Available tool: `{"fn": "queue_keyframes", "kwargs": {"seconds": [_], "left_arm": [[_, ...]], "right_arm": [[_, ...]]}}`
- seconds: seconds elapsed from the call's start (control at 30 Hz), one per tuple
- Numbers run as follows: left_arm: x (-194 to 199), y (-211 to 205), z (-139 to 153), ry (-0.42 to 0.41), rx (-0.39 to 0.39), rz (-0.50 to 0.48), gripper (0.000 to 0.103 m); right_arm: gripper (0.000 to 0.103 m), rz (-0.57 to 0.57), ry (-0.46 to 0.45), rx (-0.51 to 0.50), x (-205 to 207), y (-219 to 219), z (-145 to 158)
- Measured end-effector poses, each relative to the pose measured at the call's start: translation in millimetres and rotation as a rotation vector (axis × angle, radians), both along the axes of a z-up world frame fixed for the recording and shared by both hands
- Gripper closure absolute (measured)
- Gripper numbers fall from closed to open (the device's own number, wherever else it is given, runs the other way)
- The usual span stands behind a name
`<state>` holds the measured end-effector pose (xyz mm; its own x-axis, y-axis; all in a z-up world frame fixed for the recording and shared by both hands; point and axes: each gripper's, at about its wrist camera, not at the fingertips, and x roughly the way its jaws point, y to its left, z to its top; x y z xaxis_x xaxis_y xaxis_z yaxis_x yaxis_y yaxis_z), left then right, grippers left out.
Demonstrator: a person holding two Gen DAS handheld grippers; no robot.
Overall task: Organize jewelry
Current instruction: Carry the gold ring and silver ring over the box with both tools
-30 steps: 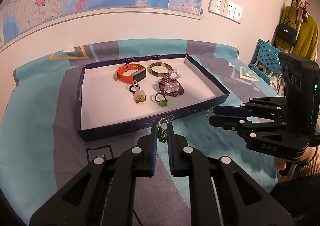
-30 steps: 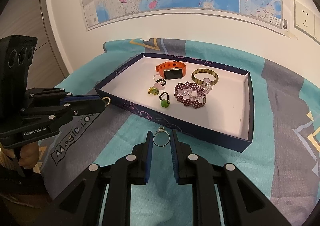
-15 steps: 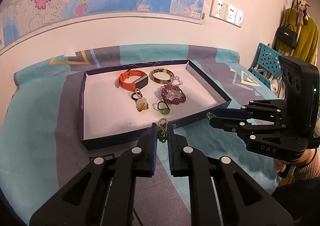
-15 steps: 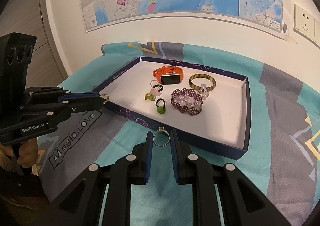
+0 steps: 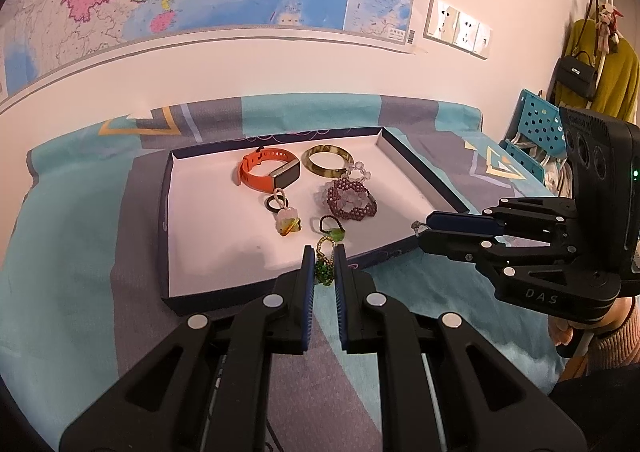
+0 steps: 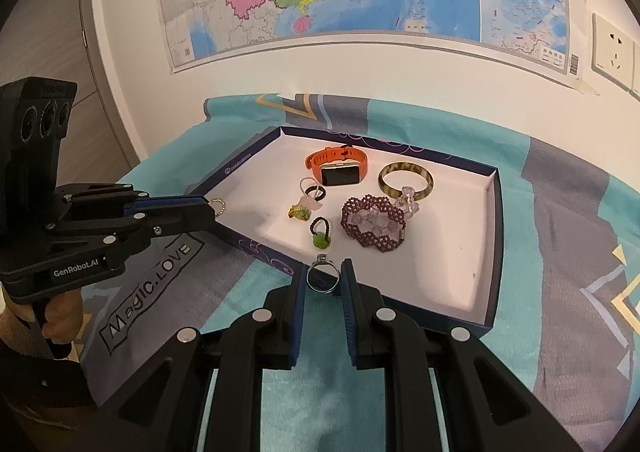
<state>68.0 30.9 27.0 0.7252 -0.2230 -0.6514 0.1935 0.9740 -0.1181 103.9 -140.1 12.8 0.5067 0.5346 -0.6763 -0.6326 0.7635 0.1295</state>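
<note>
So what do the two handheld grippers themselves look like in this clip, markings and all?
Both are matte black plastic with silver pivot rivets and ribbed blue pads on the jaws. The left gripper reads "GenRobot.AI" on its side and carries a three-lens camera block. The right gripper shows "DAS", the same camera block and a small green light. A pinkish knitted cuff shows beneath the right one.

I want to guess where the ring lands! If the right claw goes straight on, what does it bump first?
Probably the box's near wall, or just over it the green ring. The right claw holds a silver ring; depth is unclear.
</note>
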Motion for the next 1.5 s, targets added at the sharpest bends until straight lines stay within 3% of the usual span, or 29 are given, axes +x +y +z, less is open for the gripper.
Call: {"fn": "queue_keyframes", "kwargs": {"seconds": [1.5], "left_arm": [[35.9,0.3,-7.6,0.034,-0.009,0.016,0.092]], "right_arm": [[0.087,-0.014,0.008,0.002,28.6,10.9,-1.8]]}}
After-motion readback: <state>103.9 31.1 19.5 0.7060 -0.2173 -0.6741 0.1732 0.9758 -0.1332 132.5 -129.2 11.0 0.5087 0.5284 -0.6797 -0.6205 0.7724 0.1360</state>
